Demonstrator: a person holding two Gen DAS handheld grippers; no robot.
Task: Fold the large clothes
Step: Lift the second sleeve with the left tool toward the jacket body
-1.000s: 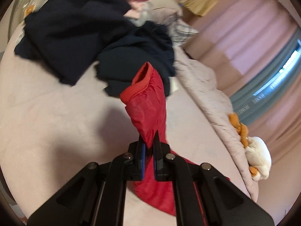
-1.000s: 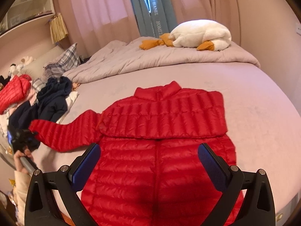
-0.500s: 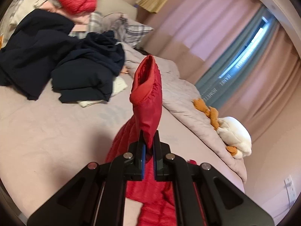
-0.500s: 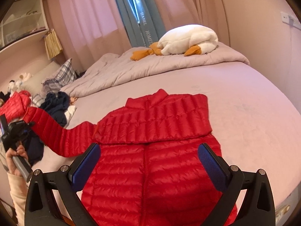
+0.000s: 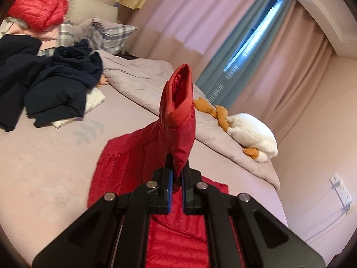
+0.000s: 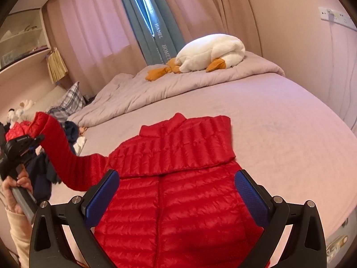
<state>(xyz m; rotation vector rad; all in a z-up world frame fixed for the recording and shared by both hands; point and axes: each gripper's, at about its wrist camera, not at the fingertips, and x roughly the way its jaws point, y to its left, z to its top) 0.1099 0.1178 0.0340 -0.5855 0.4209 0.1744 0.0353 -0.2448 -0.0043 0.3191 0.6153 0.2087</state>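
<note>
- Left gripper (image 5: 176, 174): pinches the red jacket's sleeve (image 5: 178, 120), cuff raised ahead of its fingers.
- Right gripper (image 6: 176, 192): jaws spread, empty, above the red jacket (image 6: 169, 178) lying on the bed (image 6: 279, 122).

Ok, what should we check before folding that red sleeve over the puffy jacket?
1. Left gripper shut on the sleeve: ok.
2. Sleeve lifted clear of the bed: ok.
3. Jacket body lying flat, zipper side up: ok.
4. Other sleeve already folded across the chest: ok.
5. Right gripper open and empty, over the jacket body: ok.
6. Landing spot free of the dark clothes pile: ok.
</note>
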